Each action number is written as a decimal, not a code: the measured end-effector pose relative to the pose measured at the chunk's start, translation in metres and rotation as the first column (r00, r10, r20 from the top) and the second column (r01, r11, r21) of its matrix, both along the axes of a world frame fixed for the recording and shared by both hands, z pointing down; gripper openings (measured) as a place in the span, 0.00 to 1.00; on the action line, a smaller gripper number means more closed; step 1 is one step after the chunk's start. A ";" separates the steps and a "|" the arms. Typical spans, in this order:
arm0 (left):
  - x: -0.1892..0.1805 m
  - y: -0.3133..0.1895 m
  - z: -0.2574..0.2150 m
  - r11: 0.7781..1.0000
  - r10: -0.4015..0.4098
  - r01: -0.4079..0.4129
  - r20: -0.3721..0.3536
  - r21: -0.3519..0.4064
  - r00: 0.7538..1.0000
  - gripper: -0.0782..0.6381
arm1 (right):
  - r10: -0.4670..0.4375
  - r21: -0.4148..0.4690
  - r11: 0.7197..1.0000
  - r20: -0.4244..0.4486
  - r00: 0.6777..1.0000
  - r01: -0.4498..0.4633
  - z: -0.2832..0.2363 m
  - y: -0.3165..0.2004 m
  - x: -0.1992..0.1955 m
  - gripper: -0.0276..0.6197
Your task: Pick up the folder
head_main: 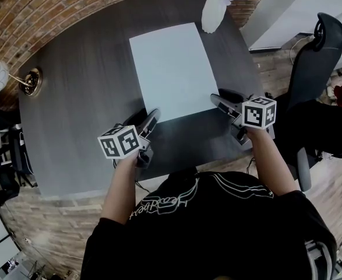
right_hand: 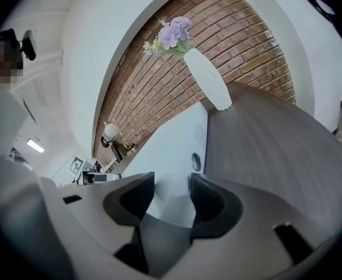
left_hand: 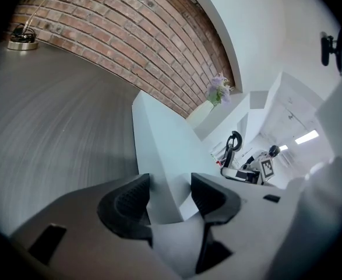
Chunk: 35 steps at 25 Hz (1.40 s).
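A pale blue-white folder [head_main: 173,69] lies flat on the dark wooden table [head_main: 83,98], its near edge toward me. My left gripper [head_main: 150,118] sits at the folder's near left corner. In the left gripper view the folder's corner [left_hand: 165,150] reaches in between the jaws of that gripper [left_hand: 169,194], which stand apart. My right gripper [head_main: 220,98] is at the near right corner. In the right gripper view the folder [right_hand: 171,150] runs away from between the jaws of that gripper [right_hand: 172,194], also set wide. Neither pair of pads visibly presses on it.
A white vase with purple flowers [head_main: 213,13] stands just beyond the folder's far right corner. A brass table lamp [head_main: 28,80] is at the table's left end. A black office chair [head_main: 316,57] stands to the right of the table. A brick wall runs behind.
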<state>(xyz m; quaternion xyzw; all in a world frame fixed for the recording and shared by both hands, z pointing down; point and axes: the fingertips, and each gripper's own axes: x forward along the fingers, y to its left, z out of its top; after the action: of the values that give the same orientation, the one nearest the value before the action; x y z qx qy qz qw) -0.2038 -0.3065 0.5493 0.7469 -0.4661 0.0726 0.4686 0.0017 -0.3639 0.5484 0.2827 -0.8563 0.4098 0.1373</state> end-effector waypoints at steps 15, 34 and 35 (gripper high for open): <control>0.011 0.055 0.000 1.000 -0.027 0.027 -0.005 -0.001 1.000 0.41 | -0.008 -0.010 1.000 0.001 1.000 0.008 0.000 0.053 0.011 0.31; 0.028 0.126 0.001 0.999 -0.035 0.035 0.008 0.004 0.999 0.41 | -0.014 -0.011 1.000 0.003 1.000 0.014 0.002 0.124 0.028 0.31; 0.028 0.130 0.001 0.999 -0.036 0.036 0.008 0.004 0.999 0.41 | -0.013 -0.011 1.000 0.004 1.000 0.013 0.001 0.127 0.029 0.31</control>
<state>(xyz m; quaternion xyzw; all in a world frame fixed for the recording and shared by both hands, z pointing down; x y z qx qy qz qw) -0.1755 -0.1768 0.5499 0.7390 -0.4815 0.0665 0.4665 0.0305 -0.2367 0.5498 0.2754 -0.8562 0.4143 0.1398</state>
